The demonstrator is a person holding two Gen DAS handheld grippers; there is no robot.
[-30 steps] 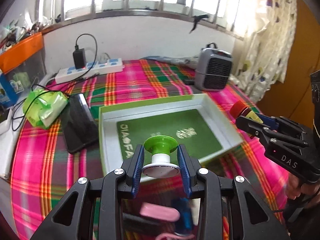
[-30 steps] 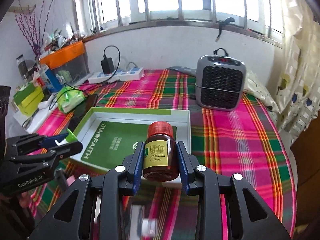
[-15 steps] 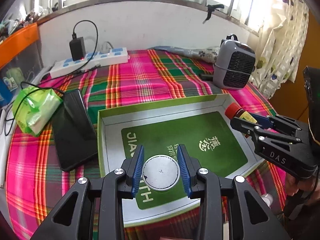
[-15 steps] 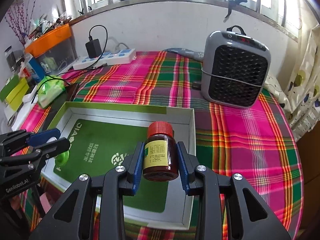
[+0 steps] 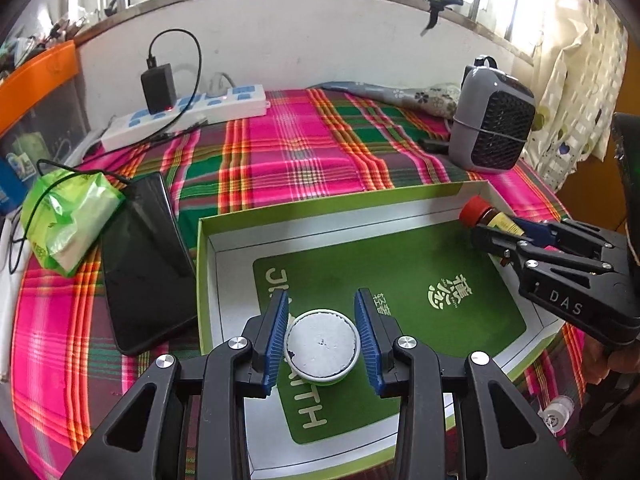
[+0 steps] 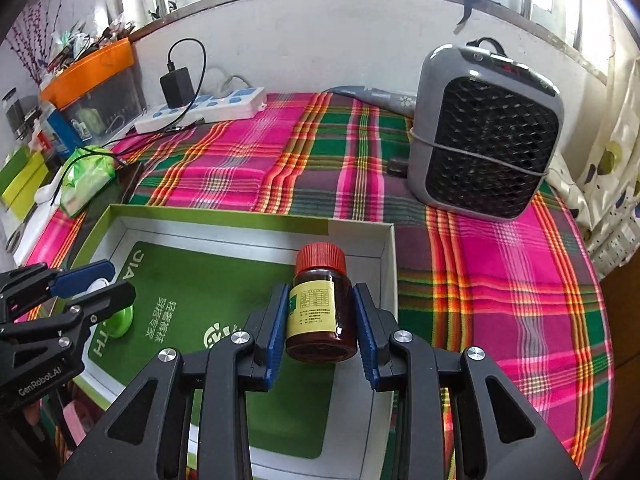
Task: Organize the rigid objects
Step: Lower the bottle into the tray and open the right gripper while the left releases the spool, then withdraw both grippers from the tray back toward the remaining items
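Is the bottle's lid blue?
No, the bottle held in the right gripper has a red lid.

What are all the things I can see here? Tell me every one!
Box: one, green rim, white walls, green liner, middle of the cloth.
Bottle: one, brown with red cap, over the box, between the right gripper's fingers.
Knob: one, white and green, in the box.
Heater: one, grey, back right.
Power strip: one, white and blue, by the wall.
Charger: one, black, plugged into the strip.
Phone: one, black, left of the box.
Packet: one, green, far left.
Tablecloth: one, pink and green plaid.
Left gripper: black, blue pads, open around the knob.
Right gripper: black, blue pads, holding the bottle.
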